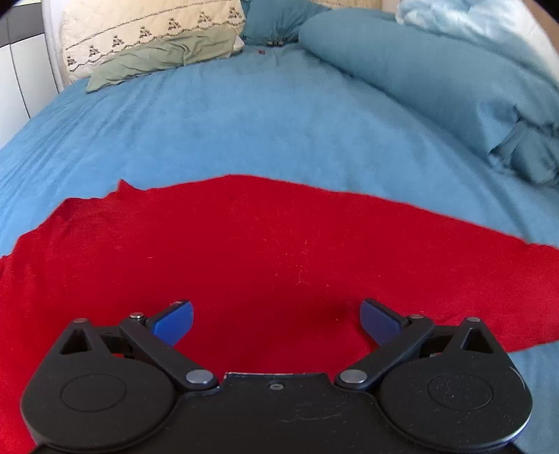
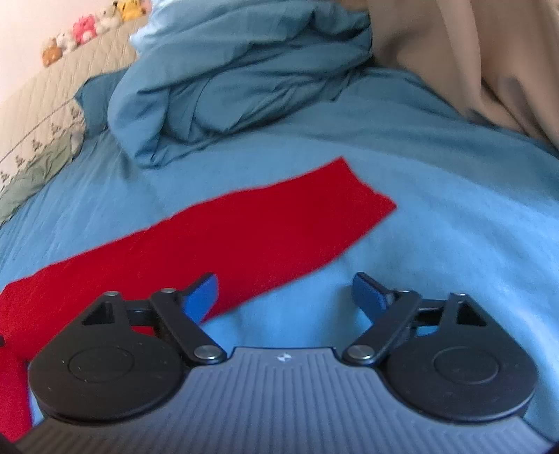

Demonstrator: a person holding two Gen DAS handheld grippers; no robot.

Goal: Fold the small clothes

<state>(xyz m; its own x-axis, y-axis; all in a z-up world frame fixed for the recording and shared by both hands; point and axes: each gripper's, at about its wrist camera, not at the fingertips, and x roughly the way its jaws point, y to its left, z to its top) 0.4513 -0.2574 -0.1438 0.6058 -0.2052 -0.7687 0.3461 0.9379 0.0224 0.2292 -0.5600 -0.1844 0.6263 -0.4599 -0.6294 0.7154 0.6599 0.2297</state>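
Note:
A red garment lies spread flat on the blue bedsheet. My left gripper is open and empty, hovering just over the garment's body. In the right wrist view one long red sleeve stretches away to the upper right across the bedsheet. My right gripper is open and empty, above the sheet beside the sleeve's near edge; its left fingertip overlaps the red cloth in view.
A rolled teal duvet lies along the right of the bed, also bunched in the right wrist view. Cream and green pillows sit at the head. A beige curtain hangs at the far right. Plush toys line the headboard.

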